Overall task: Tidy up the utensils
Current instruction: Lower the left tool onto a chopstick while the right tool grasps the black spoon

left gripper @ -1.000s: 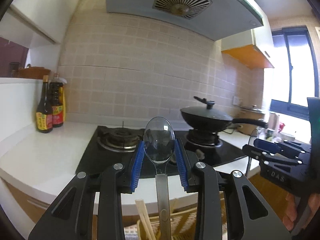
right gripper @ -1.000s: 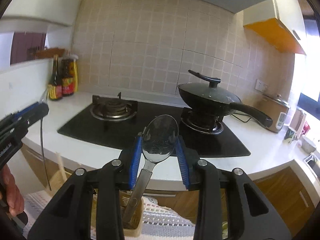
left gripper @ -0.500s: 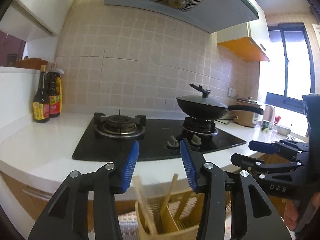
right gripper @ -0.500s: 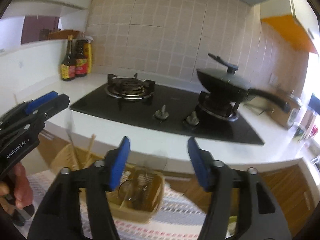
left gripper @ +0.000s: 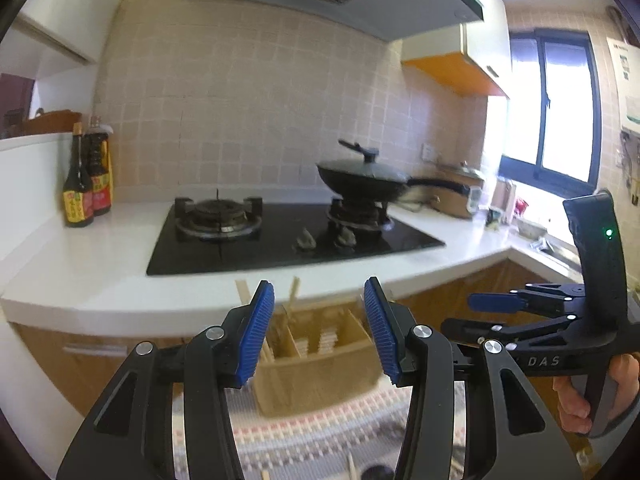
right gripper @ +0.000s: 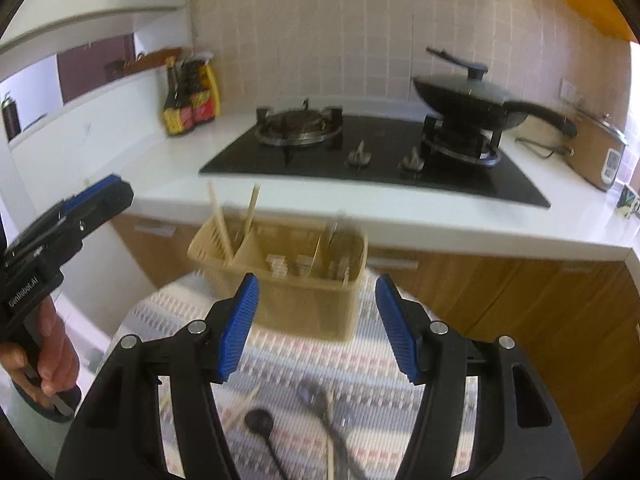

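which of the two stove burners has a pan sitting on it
The right-hand gas burner carries the lidded black wok. The left-hand gas burner is bare.

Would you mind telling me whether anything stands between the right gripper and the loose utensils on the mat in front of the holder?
Nothing visible does. The right gripper is open and empty, and the black spoon and chopstick lie uncovered on the woven mat, nearer than the utensil holder.
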Available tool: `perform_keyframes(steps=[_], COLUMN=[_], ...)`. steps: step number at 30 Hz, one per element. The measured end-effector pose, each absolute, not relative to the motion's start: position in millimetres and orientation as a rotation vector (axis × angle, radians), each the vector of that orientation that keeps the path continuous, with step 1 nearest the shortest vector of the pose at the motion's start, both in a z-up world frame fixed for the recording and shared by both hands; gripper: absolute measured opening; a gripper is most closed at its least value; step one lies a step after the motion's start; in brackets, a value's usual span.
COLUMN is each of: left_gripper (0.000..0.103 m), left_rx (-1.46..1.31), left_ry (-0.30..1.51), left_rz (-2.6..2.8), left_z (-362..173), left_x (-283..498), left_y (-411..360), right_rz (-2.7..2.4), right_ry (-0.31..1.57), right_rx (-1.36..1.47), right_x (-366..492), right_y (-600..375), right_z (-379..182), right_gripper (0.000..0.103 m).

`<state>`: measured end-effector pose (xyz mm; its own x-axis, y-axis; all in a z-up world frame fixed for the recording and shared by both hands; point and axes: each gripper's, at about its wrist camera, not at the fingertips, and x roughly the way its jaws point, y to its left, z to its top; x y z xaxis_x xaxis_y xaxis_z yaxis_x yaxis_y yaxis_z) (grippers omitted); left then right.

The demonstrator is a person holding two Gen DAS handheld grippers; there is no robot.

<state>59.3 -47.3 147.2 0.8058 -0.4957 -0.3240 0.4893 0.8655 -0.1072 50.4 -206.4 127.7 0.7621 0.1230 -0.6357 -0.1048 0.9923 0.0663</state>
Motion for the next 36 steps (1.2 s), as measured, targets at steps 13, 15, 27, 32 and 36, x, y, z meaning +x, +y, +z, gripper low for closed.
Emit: perform_keyframes(steps=[13,15,27,32,36], left_gripper=[0.039,0.037,0.03,0.017,0.004], left_rx=[0.136,0.157,0.329,0.377,0.371], left_ry=[0.898,0.976,1.1,1.071,1.064], left_rz=[-0.617,-0.652,-0.61,-0.563,-0.539], left_z=[29,7,-51,-54,-53], left_x=[51,48,32,27,29], left_y=[-65,-69,-92,-103,-103], right_rz=[0.322,0.342,0.358,0.328,0.311], right_ry=[1.119,1.178,1.259,1.238,1.221], right_rx=[0.134,0.151,0.038,-0.065,-0.069], right_x=[51,56,56,55,48], right_y=[-190,-187,-153,-138,-139], right_z=[5,-14,-52,-55,-54], right_gripper=[0.037,0.036,0.031,0.012,0.005])
